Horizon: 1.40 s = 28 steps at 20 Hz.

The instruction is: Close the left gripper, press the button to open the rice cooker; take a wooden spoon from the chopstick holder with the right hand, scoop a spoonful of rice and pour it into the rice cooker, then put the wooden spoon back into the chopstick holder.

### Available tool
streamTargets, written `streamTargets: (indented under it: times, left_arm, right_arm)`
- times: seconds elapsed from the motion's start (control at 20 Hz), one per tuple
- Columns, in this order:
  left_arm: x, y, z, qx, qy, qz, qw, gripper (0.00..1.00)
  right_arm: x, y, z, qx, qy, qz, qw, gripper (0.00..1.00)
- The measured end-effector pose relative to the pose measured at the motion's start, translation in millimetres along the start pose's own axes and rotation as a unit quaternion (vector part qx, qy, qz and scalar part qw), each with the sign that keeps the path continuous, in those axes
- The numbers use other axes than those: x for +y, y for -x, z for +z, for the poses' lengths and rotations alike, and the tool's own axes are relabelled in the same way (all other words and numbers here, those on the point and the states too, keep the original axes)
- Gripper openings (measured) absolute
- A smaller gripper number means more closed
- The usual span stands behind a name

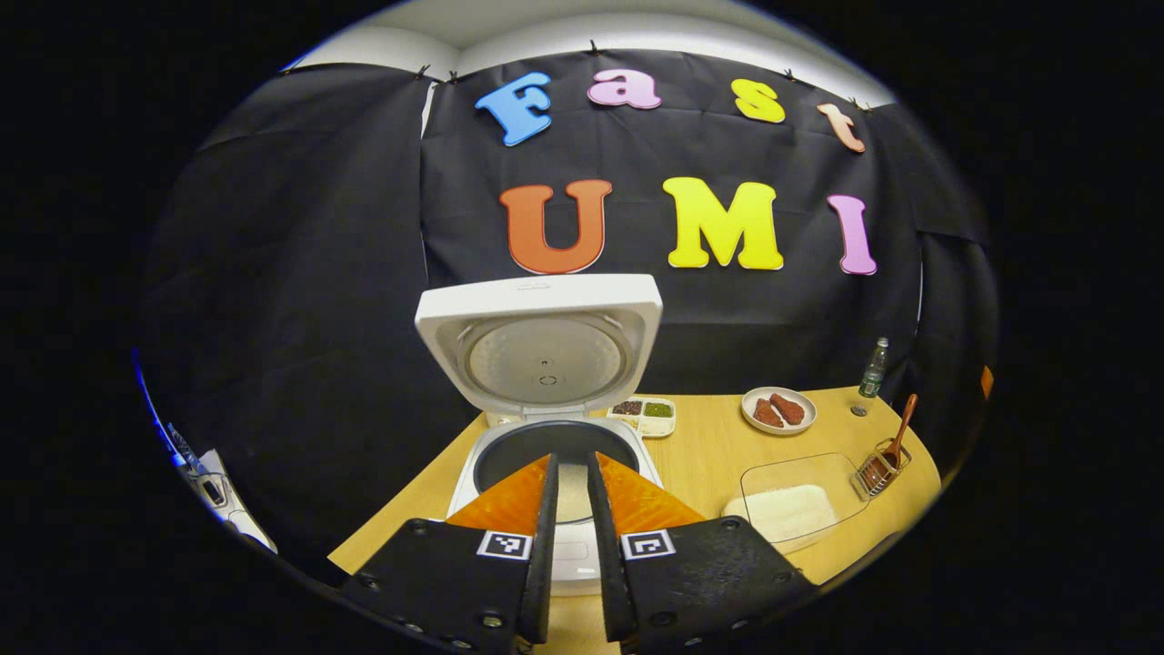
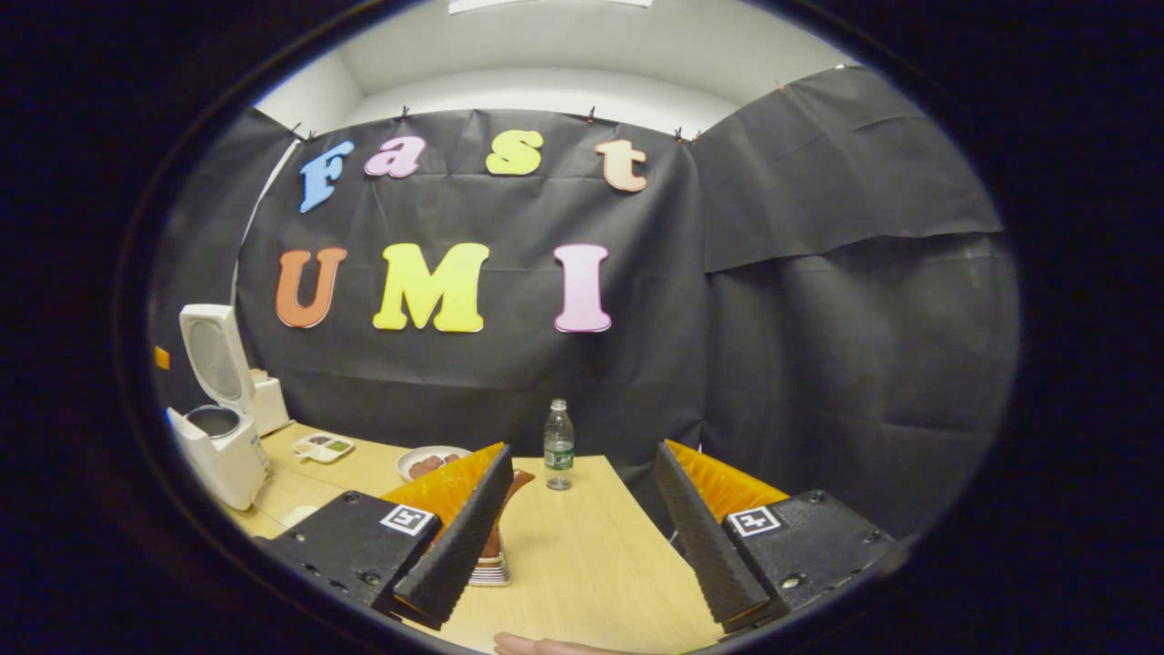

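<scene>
The white rice cooker point(image 1: 555, 546) stands open with its lid point(image 1: 538, 350) upright and the dark inner pot point(image 1: 546, 441) showing. My left gripper point(image 1: 571, 462) hovers just over the cooker's front, its fingers drawn together to a thin slit, holding nothing. The wooden spoon point(image 1: 900, 428) stands in the wire chopstick holder point(image 1: 878, 473) at the table's right end, beside a clear container of rice point(image 1: 791, 509). In the right gripper view my right gripper point(image 2: 582, 450) is open and empty. The holder point(image 2: 491, 566) and spoon point(image 2: 518, 480) peek out from behind its left finger. The cooker point(image 2: 218, 441) stands far left.
A plate of red meat point(image 1: 778, 410), a small divided condiment tray point(image 1: 642, 414) and a water bottle point(image 1: 874, 368) stand along the back of the wooden table point(image 1: 700, 455). The bottle point(image 2: 558, 446) stands straight ahead of the right gripper. Part of a hand point(image 2: 546, 646) shows at the bottom edge.
</scene>
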State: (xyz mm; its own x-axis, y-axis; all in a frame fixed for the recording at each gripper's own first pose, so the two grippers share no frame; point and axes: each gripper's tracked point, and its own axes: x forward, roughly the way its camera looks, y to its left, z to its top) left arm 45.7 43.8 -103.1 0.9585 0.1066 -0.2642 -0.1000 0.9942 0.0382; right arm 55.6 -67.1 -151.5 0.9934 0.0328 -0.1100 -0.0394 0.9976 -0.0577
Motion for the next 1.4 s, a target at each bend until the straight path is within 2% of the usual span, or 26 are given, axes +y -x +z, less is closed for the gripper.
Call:
streamTargets:
  times: [0.05, 0.1, 0.15, 0.2, 0.25, 0.3, 0.5, 0.6, 0.7, 0.9, 1.1, 1.15, 1.2, 1.25, 1.3, 1.35, 1.4]
  left_arm:
    - [1.5, 5.8, 5.2, -0.011, -0.007, 0.008, 1.000, 0.22]
    - [-0.7, 18.4, 11.3, -0.024, -0.005, 0.007, 1.000, 0.27]
    - [-8.4, 27.8, 19.1, -0.042, -0.004, -0.004, 0.999, 0.46]
    - [-11.7, 34.6, 20.8, -0.051, -0.008, -0.009, 0.999, 0.48]
    - [-15.6, 42.2, 20.1, -0.057, -0.014, -0.012, 0.998, 0.92]
    - [-13.2, 50.6, 23.3, -0.066, -0.016, -0.008, 0.998, 0.96]
    - [-12.9, 82.7, 19.2, -0.081, -0.011, -0.001, 0.997, 0.95]
    - [-26.2, 99.6, 6.0, -0.068, -0.032, -0.034, 0.997, 0.95]
    - [-25.1, 114.7, -0.3, -0.072, -0.049, -0.042, 0.995, 0.95]
    - [-27.1, 145.5, -12.8, -0.079, -0.024, -0.052, 0.995, 0.95]
    - [-24.7, 172.6, -3.6, -0.113, -0.015, -0.051, 0.992, 0.95]
    - [-23.9, 179.8, -1.7, -0.122, -0.017, -0.048, 0.991, 0.95]
    - [-24.9, 187.4, 1.5, -0.134, -0.020, -0.049, 0.990, 0.95]
    - [-26.9, 193.3, 2.3, -0.142, -0.020, -0.051, 0.988, 0.95]
    - [-28.5, 195.1, 2.6, -0.145, -0.018, -0.055, 0.988, 0.95]
    - [-30.7, 198.4, 2.7, -0.150, -0.016, -0.061, 0.987, 0.95]
    - [-34.0, 205.1, 1.7, -0.156, -0.013, -0.067, 0.985, 0.95]
  right_arm:
    - [-0.7, -2.2, -4.6, 0.006, -0.004, -0.001, 1.000, 1.00]
    - [-1.0, -4.9, -8.8, 0.011, -0.008, 0.000, 1.000, 1.00]
    - [-1.2, -8.3, -12.6, 0.017, -0.010, 0.000, 1.000, 1.00]
    - [-1.4, -12.2, -18.3, 0.023, -0.010, 0.000, 1.000, 1.00]
    - [-2.0, -15.3, -22.1, 0.028, -0.013, -0.001, 1.000, 1.00]
    - [-2.3, -19.3, -26.2, 0.034, -0.015, -0.001, 0.999, 1.00]
    - [0.7, -34.1, -48.9, 0.057, -0.033, 0.006, 0.998, 1.00]
    - [-2.8, -41.5, -59.4, 0.065, -0.046, 0.000, 0.997, 1.00]
    - [1.8, -46.0, -69.0, 0.073, -0.058, 0.009, 0.996, 1.00]
    - [3.0, -59.9, -83.3, 0.083, -0.083, 0.016, 0.993, 1.00]
    - [16.4, -75.8, -91.5, 0.080, -0.102, 0.032, 0.991, 1.00]
    - [21.2, -81.1, -95.6, 0.086, -0.106, 0.040, 0.990, 0.96]
    - [26.6, -85.2, -102.0, 0.094, -0.108, 0.047, 0.989, 0.96]
    - [30.2, -89.6, -107.2, 0.101, -0.110, 0.054, 0.987, 1.00]
    - [34.2, -94.3, -112.2, 0.108, -0.114, 0.061, 0.986, 0.96]
    - [40.2, -97.6, -115.2, 0.111, -0.122, 0.073, 0.984, 1.00]
    - [48.6, -100.7, -118.5, 0.117, -0.128, 0.086, 0.981, 0.96]
